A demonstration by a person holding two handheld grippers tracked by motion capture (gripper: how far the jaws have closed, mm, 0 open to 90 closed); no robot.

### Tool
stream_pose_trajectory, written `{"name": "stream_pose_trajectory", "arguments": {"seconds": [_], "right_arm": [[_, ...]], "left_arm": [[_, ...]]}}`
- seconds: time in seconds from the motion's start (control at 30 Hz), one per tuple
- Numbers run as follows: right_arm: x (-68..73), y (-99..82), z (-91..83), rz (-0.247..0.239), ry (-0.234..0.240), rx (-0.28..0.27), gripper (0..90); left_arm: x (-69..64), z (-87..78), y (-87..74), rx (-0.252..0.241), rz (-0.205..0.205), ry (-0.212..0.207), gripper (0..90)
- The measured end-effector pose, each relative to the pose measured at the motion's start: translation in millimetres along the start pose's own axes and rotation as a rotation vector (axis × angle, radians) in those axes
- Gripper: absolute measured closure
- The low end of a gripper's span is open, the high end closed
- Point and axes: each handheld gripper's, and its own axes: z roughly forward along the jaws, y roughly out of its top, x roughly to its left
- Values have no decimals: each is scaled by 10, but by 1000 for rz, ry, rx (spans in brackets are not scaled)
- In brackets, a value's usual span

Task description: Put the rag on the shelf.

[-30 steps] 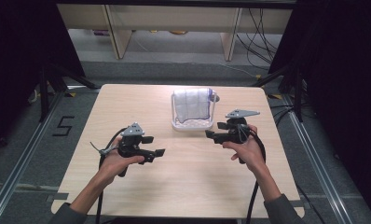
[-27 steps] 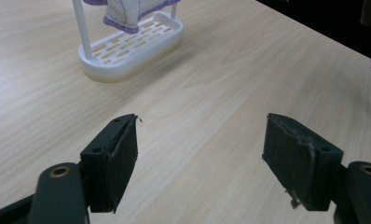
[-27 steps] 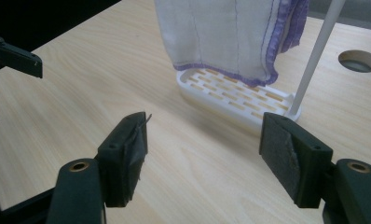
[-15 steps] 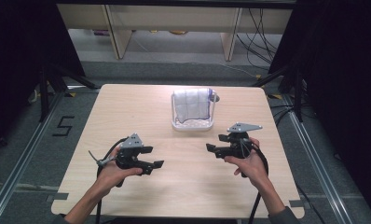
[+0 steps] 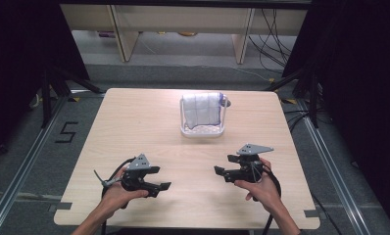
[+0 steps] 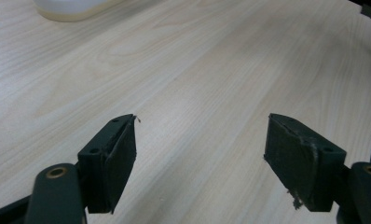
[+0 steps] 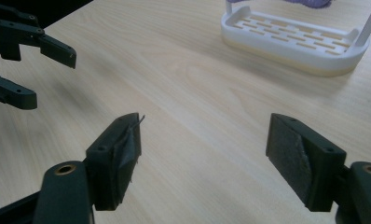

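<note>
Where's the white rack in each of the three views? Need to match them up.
High view: white rack stands centre, toward the table's far side, with a folded cloth hung on it.
Left gripper view: a white base edge, probably the rack's, at the top left corner, cropped.
Right gripper view: top right, slatted base plainly seen.
Shared landmark: the light wood table, whose grain runs under the rack.

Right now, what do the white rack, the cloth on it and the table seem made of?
Rack: likely matte moulded plastic, smooth slotted base. Cloth: soft white fabric, probably towelling, draped with a grid texture. Table: pale wood-grain top, perhaps laminate, faint sheen.
</note>
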Motion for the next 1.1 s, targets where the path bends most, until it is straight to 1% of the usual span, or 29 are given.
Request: {"name": "stream_pose_trajectory", "arguments": {"seconds": [0.03, 0.07, 0.1, 0.13, 0.17, 0.23, 0.27, 0.3, 0.33, 0.4, 0.43, 0.47, 0.5, 0.53, 0.57, 0.6, 0.63, 0.67, 0.7, 0.73, 0.8, 0.83, 0.87, 0.9, 0.93, 0.97, 1.0, 1.03, 1.1], "right_arm": [[-9, -18, 0, -10, 1, 7, 261], [10, -41, 7, 8, 8, 9, 256], [-4, -61, 14, -6, 1, 3, 248], [25, -82, 11, 23, 3, 20, 245], [23, -98, 8, 11, -10, 29, 240], [18, -138, 28, -6, -5, 14, 225], [46, -156, 28, 16, 7, 29, 220], [39, -166, 29, -9, 4, 30, 217], [64, -183, 15, 9, -2, 36, 211], [66, -209, 19, -4, 10, 27, 204], [69, -222, 11, -6, 12, 24, 202], [106, -241, -3, 29, 11, 28, 200], [86, -254, -7, 0, 8, 26, 200], [100, -276, -17, 12, 7, 29, 200], [128, -300, -27, 41, 5, 39, 200], [104, -319, -29, 6, -3, 37, 200], [109, -340, -35, 2, -1, 41, 200], [116, -360, -44, 1, -4, 40, 200], [151, -380, -63, 35, -5, 52, 200], [129, -395, -67, 6, -3, 46, 200], [159, -430, -85, 23, -14, 48, 198], [151, -441, -103, 2, -23, 57, 196], [181, -460, -112, 29, -25, 64, 192], [164, -474, -119, 5, -26, 63, 187], [163, -490, -121, 0, -11, 59, 184], [194, -505, -137, 24, -18, 64, 183], [179, -521, -139, -4, -19, 52, 182], [188, -533, -146, 5, -8, 62, 179], [203, -562, -162, 9, -5, 64, 178]], "left_arm": [[-10, -10, -14, 3, -1, 4, 243], [-24, -13, -30, -4, -4, 9, 239], [-28, -18, -45, -3, 0, 2, 236], [-35, -20, -56, -3, 1, 0, 235], [-46, -22, -74, -5, 5, 6, 234], [-59, -29, -100, 5, 23, 14, 231], [-68, -29, -111, 8, 24, 13, 230], [-75, -26, -122, 8, 23, 13, 228], [-81, -26, -133, 9, 26, 17, 228], [-103, -27, -148, 6, 23, 20, 225], [-106, -34, -155, 5, 32, 22, 223], [-103, -42, -161, 3, 35, 18, 223], [-109, -53, -168, 2, 27, 28, 223], [-112, -54, -180, -16, 23, 22, 222], [-114, -71, -189, -11, 27, 31, 222], [-119, -80, -200, -11, 23, 33, 221], [-127, -80, -218, -17, 15, 32, 221], [-133, -87, -232, -12, 17, 32, 220], [-145, -87, -251, -15, 13, 36, 219], [-150, -89, -265, -10, 17, 34, 218], [-176, -87, -295, -9, 15, 30, 216], [-181, -83, -311, -14, 22, 28, 214], [-189, -87, -320, -10, 24, 31, 213], [-199, -94, -328, -4, 22, 31, 212], [-208, -98, -339, -4, 23, 33, 209], [-222, -94, -349, -16, 21, 30, 207], [-229, -108, -355, -3, 27, 30, 206], [-249, -106, -365, -14, 22, 32, 204], [-274, -121, -379, -14, 32, 26, 198]]}}
